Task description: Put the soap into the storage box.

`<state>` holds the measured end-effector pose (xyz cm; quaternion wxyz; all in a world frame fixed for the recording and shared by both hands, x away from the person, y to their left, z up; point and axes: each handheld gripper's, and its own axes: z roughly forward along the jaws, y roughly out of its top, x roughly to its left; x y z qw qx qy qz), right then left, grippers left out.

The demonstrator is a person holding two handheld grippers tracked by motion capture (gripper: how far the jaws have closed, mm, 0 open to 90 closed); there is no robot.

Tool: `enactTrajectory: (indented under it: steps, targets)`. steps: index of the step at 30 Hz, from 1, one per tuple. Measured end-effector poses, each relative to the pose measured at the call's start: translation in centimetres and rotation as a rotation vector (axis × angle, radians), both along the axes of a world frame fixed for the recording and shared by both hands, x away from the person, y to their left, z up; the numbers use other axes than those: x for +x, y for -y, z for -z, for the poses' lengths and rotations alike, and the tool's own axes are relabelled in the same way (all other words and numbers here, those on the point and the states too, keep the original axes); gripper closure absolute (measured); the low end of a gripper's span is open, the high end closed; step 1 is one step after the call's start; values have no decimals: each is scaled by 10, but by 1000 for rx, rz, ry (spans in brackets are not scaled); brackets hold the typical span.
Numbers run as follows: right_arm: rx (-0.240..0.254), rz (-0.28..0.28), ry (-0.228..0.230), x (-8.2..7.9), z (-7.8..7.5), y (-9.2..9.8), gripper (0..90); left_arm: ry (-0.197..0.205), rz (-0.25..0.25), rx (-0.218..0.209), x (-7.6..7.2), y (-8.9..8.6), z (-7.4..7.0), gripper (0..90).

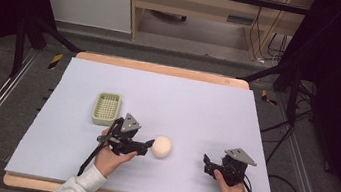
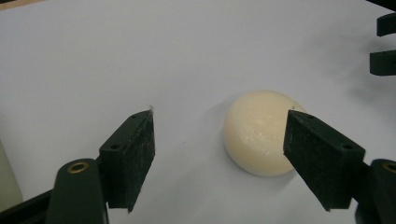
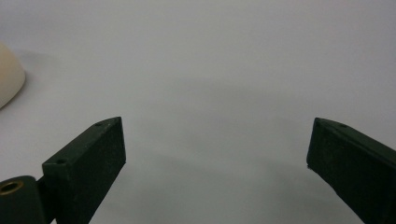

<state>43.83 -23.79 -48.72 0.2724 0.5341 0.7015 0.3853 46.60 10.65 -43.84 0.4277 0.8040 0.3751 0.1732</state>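
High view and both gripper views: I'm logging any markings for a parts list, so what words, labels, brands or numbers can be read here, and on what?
No text can be read.
Pale label on the wooden furniture behind the table: too small and blurred to read.
Cream round bun, green basket, left gripper, right gripper and the lilac table cover: no print or markings visible.

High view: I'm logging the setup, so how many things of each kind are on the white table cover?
Cream round bun: 1
Green basket: 1
Hand-held gripper: 2, the left hand-held gripper and the right hand-held gripper
Total: 4
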Motion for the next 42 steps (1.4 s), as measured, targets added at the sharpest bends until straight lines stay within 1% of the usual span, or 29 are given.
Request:
enactTrajectory:
  steps: [5, 9, 15, 24, 28, 34, 41, 42]
  targets:
    - [0, 0, -1, 0, 0, 0, 49, -1, 11, 0, 0, 4, 0, 246]
    - [3, 0, -3, 0, 0, 0, 49, 2, 25, 24, 0, 10, 0, 235]
    - [4, 0, -3, 0, 0, 0, 49, -3, 32, 20, 0, 16, 1, 224]
    - [-1, -2, -2, 0, 0, 0, 50, -5, 48, 37, 1, 26, 2, 214]
    - [1, -2, -3, 0, 0, 0, 49, -4, 53, 52, 1, 32, 5, 190]
    - [-4, -3, 0, 0, 0, 0, 49, -7, 60, 58, 1, 36, 6, 170]
    - [1, -2, -2, 0, 0, 0, 50, -19, 76, 69, 2, 42, 8, 157]
    - [1, -3, -2, 0, 0, 0, 49, -23, 79, 77, 2, 44, 9, 156]
